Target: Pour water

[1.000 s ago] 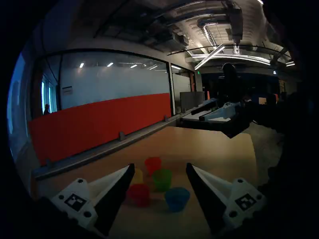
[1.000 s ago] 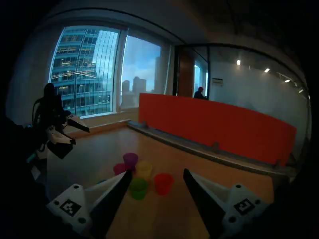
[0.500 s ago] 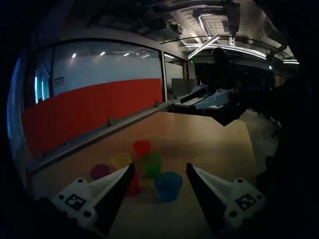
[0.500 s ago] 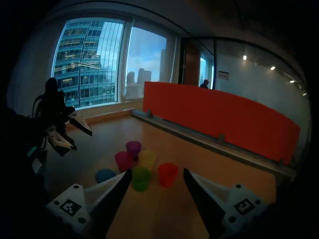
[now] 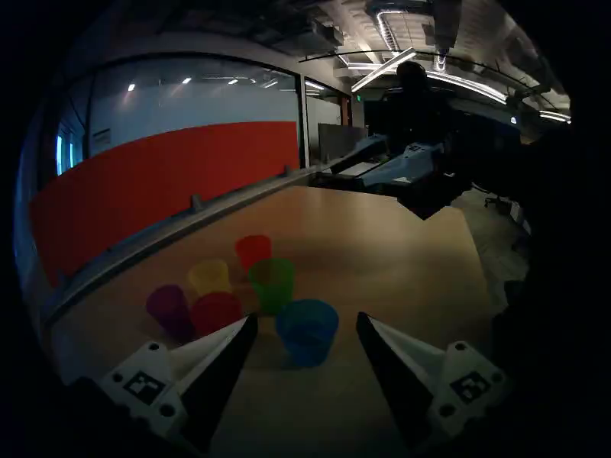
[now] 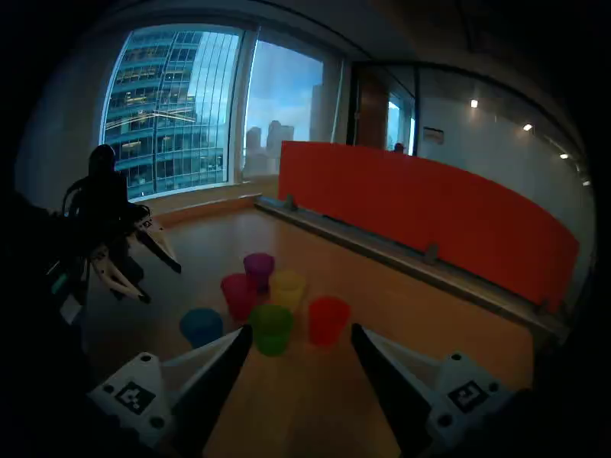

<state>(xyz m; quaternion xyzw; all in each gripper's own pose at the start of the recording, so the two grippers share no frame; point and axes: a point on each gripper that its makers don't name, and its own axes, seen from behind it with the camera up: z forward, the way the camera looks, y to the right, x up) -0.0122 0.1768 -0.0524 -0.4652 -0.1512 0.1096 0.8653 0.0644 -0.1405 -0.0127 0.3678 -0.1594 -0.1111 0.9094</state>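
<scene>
Several small plastic cups stand clustered on the wooden table (image 5: 397, 252). In the left gripper view the blue cup (image 5: 307, 336) is nearest, just beyond my open left gripper (image 5: 305, 319). Behind it stand the green cup (image 5: 273, 284), orange-red cup (image 5: 253, 252), yellow cup (image 5: 209, 276), crimson cup (image 5: 214, 313) and purple cup (image 5: 169, 309). The right gripper (image 5: 397, 172) hovers farther off over the table. In the right gripper view my open right gripper (image 6: 300, 330) faces the green cup (image 6: 271, 330) and orange-red cup (image 6: 328, 320). The blue cup (image 6: 202, 327) sits left, and the left gripper (image 6: 145, 252) hangs beyond it.
A long orange-red partition (image 5: 160, 183) with a metal rail (image 6: 412, 263) runs along the table's far side. Tall windows (image 6: 176, 114) stand behind the table. The table's edge (image 5: 477, 259) drops off at the right in the left gripper view.
Both cameras have tipped down and drawn nearer the cups, which now sit higher in each view. The purple and crimson cups have come into full sight. Both grippers stay open.
</scene>
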